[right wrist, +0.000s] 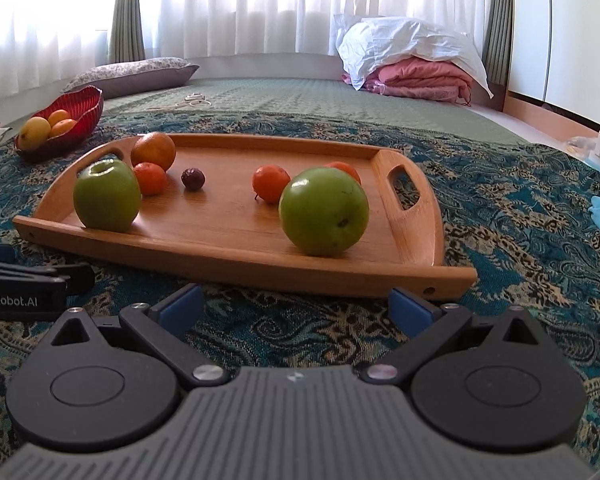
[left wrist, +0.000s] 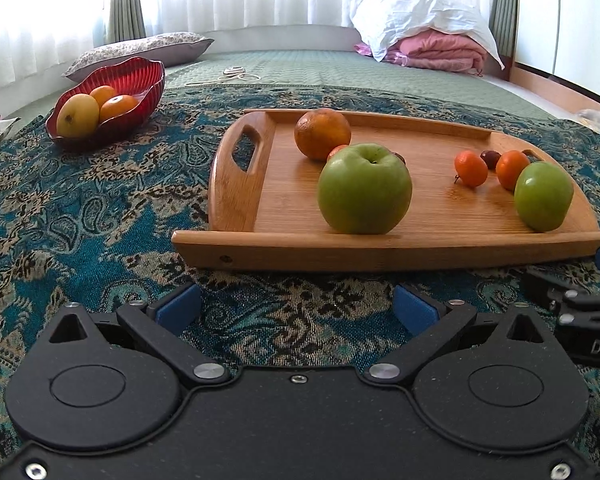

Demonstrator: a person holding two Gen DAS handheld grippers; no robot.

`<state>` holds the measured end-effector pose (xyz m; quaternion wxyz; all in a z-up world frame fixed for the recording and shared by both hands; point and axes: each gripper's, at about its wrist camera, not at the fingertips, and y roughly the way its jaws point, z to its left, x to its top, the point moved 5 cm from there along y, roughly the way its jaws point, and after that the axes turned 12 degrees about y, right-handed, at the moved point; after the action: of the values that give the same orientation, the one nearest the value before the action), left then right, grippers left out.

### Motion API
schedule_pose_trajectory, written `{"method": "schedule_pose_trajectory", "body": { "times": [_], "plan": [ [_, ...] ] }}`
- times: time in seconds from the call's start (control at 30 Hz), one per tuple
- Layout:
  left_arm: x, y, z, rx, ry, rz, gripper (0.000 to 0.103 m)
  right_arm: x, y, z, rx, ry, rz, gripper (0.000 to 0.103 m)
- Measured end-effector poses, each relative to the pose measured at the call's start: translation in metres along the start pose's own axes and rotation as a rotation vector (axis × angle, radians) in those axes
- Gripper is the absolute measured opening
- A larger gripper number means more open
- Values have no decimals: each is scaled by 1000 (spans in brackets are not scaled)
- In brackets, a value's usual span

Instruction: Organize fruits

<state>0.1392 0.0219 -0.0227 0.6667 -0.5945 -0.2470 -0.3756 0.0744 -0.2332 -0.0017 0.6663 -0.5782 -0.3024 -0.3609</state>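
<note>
Left wrist view showed the left gripper (left wrist: 296, 304) angled downward, blue pads spread over patterned teal cloth (left wrist: 80, 220), nothing between them. The right gripper (right wrist: 296, 306) matched it, empty. Ahead lay the wooden handled tray (right wrist: 228, 264) holding two round green apples (right wrist: 324, 212).

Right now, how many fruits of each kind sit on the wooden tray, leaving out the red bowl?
Green apples: 2
Large orange: 1
Small orange fruits: 3
Small dark red fruits: 2
Total on the wooden tray: 8
</note>
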Motion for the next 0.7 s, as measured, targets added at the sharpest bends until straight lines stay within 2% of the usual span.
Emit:
{"method": "schedule_pose_trajectory", "body": {
  "times": [0.3, 0.7],
  "plan": [
    [-2, 5, -4, 3, 16, 7, 103, -10, 9, 1, -8, 3, 31, 103],
    [-3, 7, -3, -12, 9, 4, 103, -13, 9, 3, -17, -2, 10, 103]
  ]
}}
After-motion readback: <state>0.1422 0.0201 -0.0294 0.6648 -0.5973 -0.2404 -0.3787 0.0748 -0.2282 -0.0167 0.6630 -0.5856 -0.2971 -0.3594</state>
